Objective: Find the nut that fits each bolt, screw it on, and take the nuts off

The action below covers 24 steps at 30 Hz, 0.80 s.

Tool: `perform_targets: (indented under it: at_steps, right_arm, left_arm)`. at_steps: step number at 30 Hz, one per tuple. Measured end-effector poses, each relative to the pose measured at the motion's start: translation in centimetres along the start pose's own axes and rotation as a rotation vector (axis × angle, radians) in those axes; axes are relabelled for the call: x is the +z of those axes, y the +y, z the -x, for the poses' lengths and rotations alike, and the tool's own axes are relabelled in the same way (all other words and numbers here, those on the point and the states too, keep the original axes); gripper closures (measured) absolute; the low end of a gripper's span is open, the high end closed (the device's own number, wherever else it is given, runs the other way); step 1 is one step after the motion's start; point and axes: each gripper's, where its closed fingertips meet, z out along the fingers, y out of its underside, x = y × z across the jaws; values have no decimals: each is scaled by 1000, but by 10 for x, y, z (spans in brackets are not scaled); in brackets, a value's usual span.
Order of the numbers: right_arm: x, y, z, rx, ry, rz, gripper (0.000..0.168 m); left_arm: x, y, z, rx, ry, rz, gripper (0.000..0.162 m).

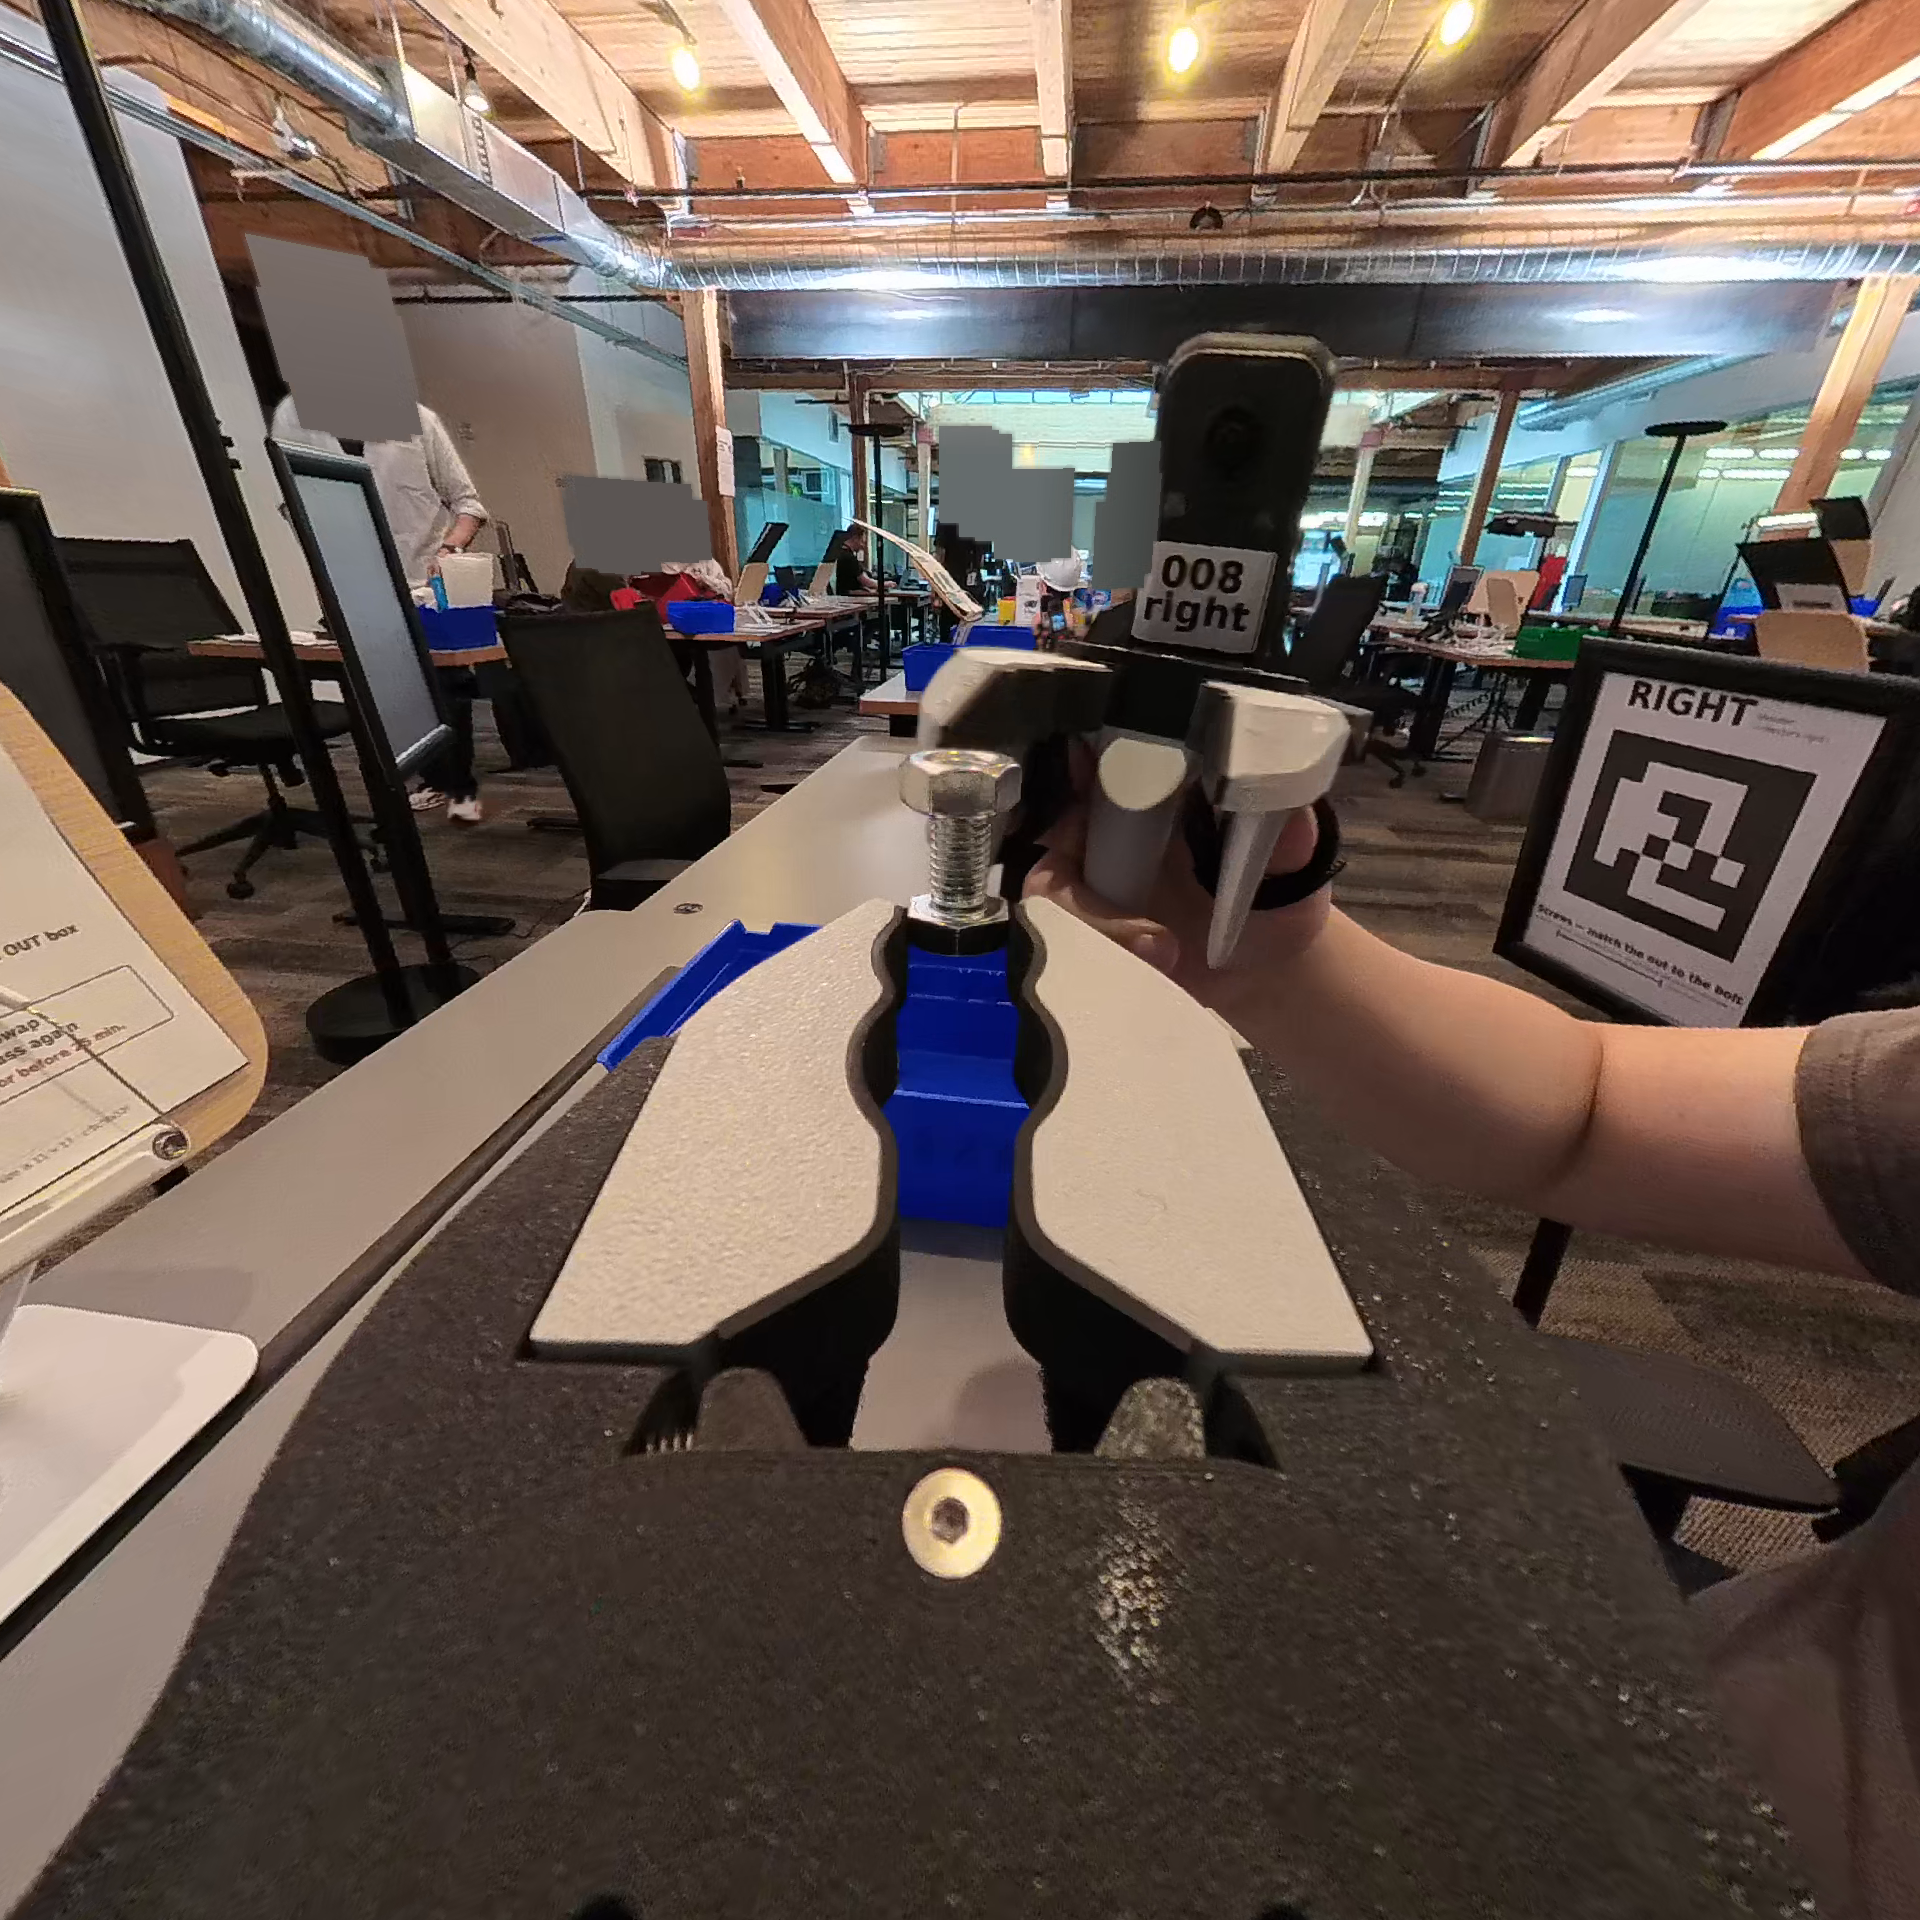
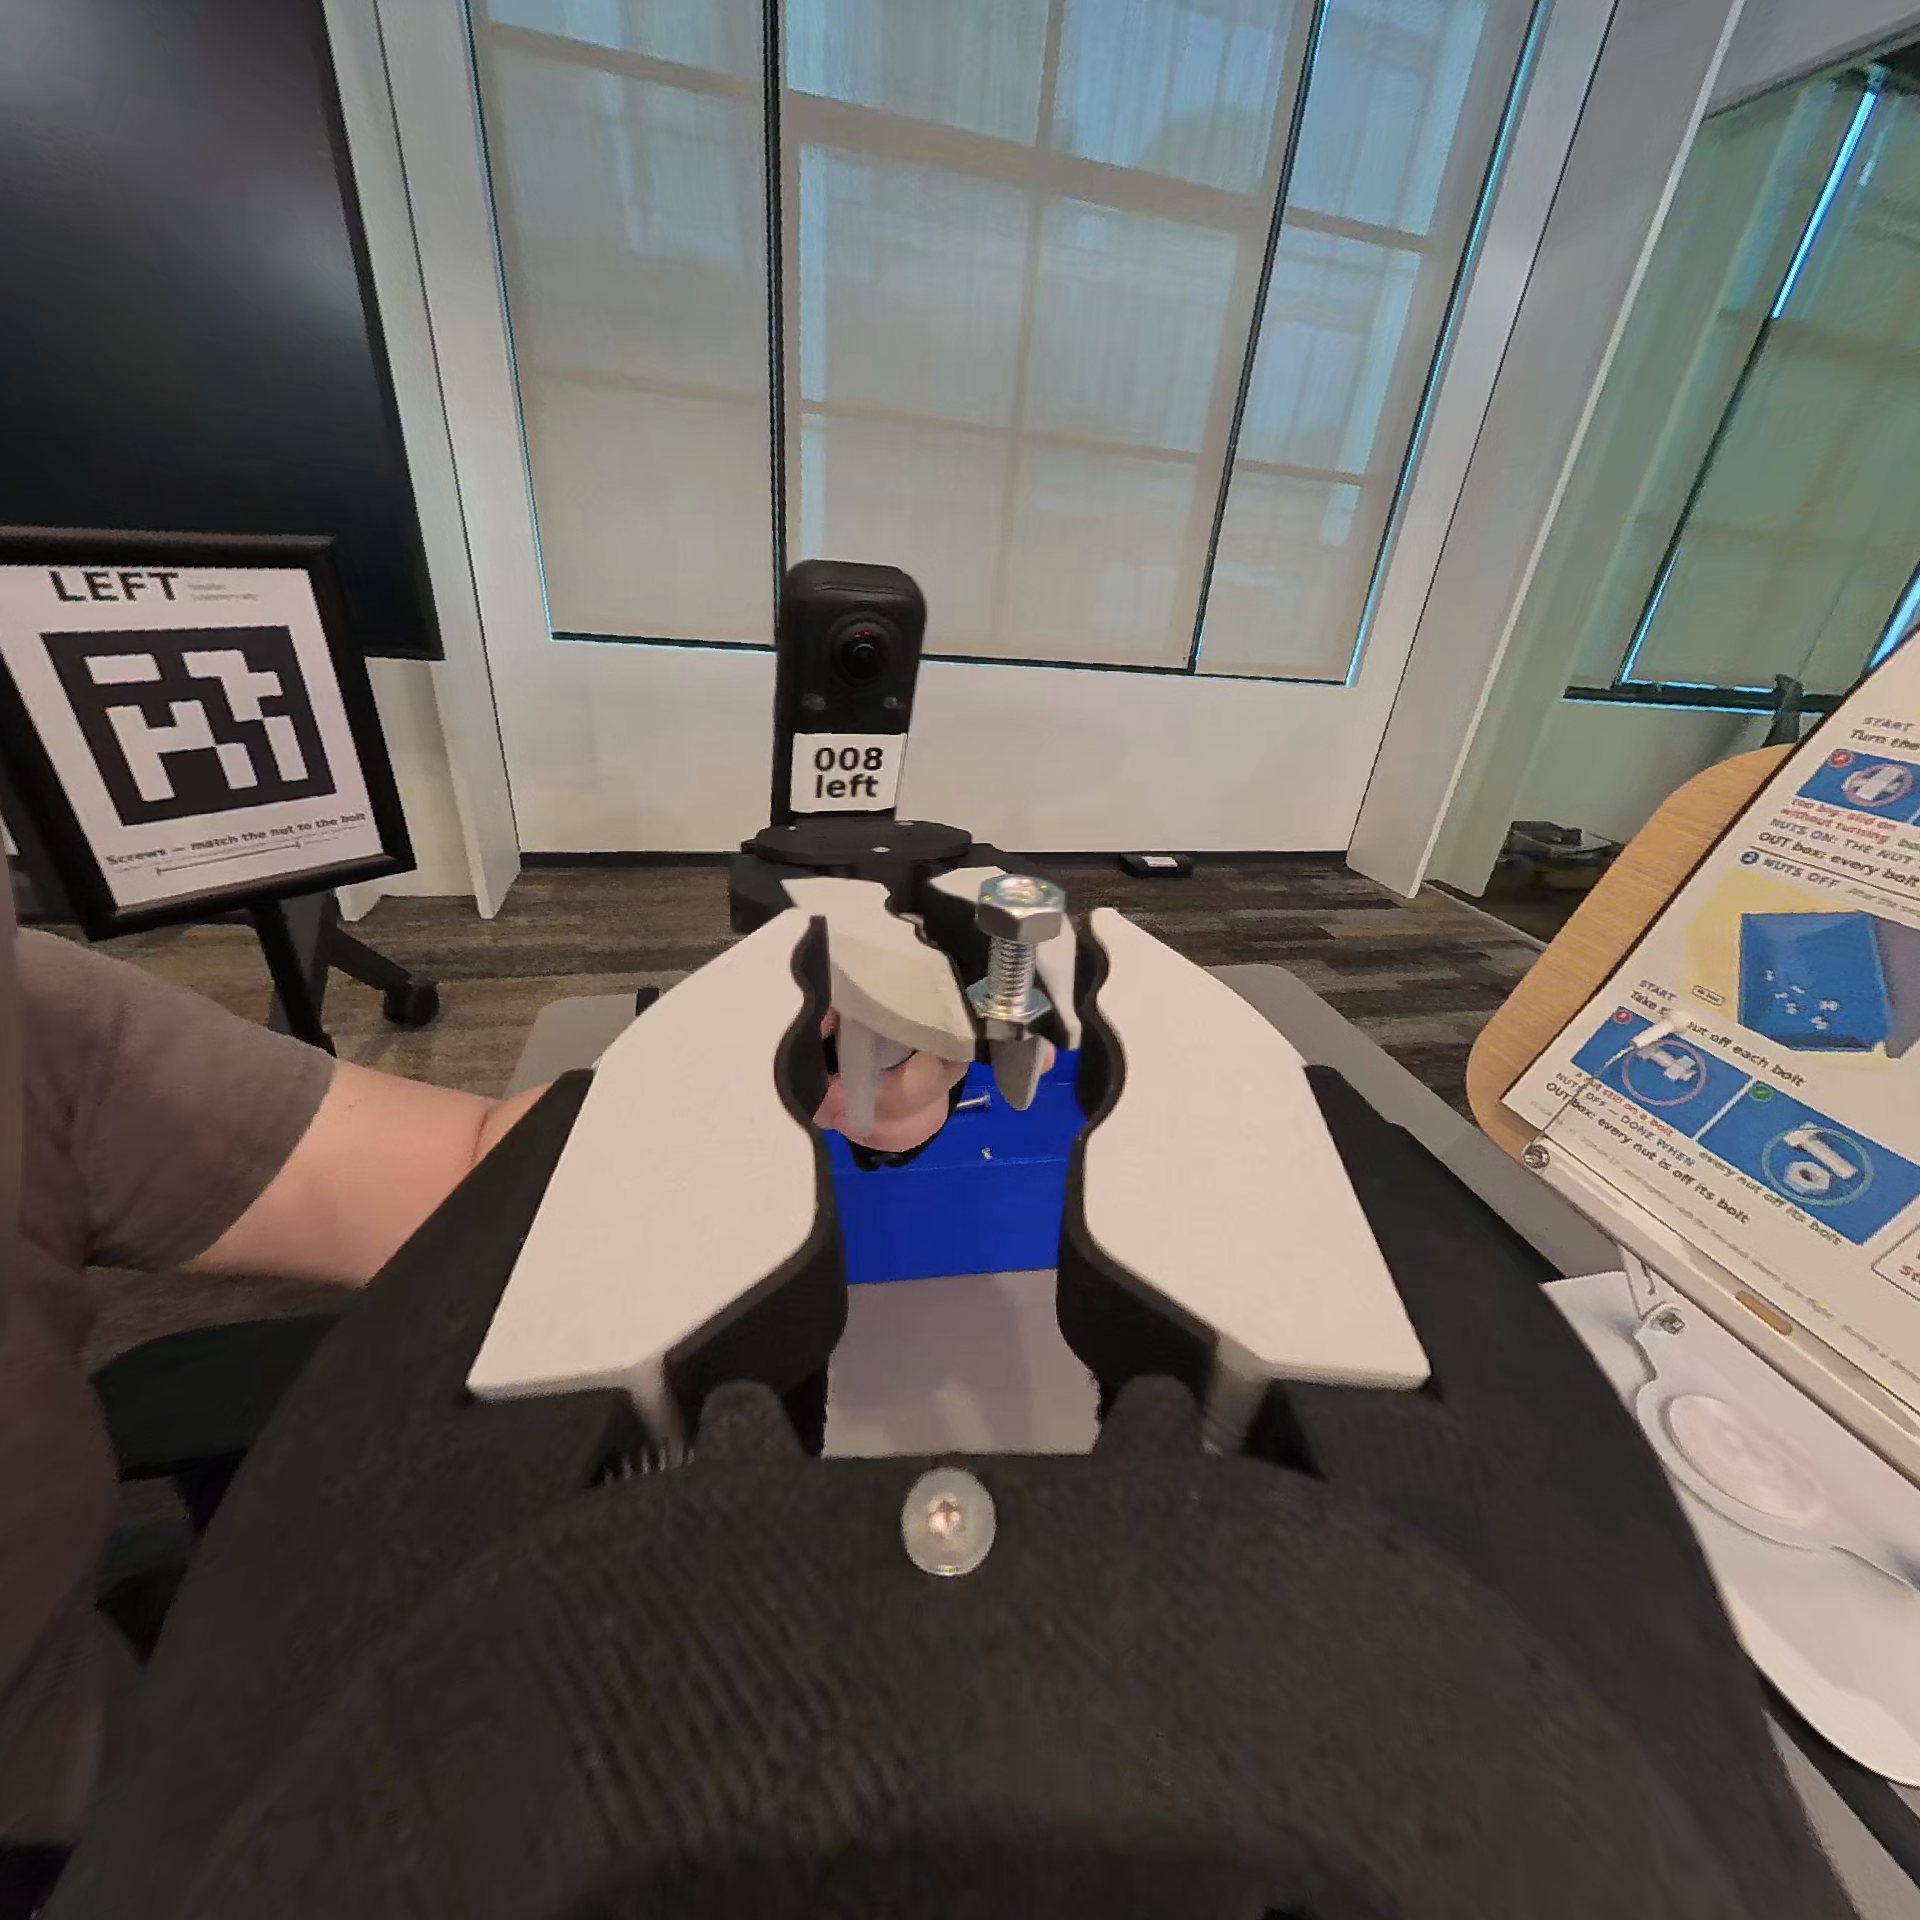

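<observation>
The left hand-held gripper [image 1: 956, 928] is closed on the hex nut [image 1: 957, 921] at its fingertips, with the zinc hex bolt [image 1: 959, 821] standing head-up out of it, at 12 o'clock in the left wrist view. The right hand-held gripper [image 2: 948, 1023] has its jaws parted around the bolt's head without touching it, holding nothing. To spin the nut off well, the right one should probably close squarely on the flats of the head, stay in line with the thread, and turn while the left keeps the nut fixed; a tilted grip may bind.

Below them sits a blue bin [image 2: 951, 1195] on the grey tabletop [image 1: 343, 1184]. An instruction board [image 2: 1745, 1049] leans at 3 o'clock in the right wrist view, a framed marker sign [image 2: 187, 727] at 9. Behind is an open office with wood beams.
</observation>
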Motion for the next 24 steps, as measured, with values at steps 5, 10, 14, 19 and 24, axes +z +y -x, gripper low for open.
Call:
perform_targets:
  at_steps: [5, 10, 14, 19, 24]
  right_arm:
    - [6, 2, 0, 9, -11, 8, 120]
    - [7, 4, 7, -10, -14, 21, 117]
    - [0, -1, 12, -20, -17, -4, 120]
    - [7, 2, 2, -8, 13, 10, 106]
    - [17, 5, 11, -3, -19, 24, 97]
  left_arm:
    - [3, 2, -5, 12, 14, 11, 144]
    - [1, 1, -2, 8, 5, 4, 144]
    - [-1, -1, 1, 3, -6, -3, 144]
    - [3, 2, -4, 8, 11, 8, 144]
    - [4, 3, -4, 11, 5, 9, 144]
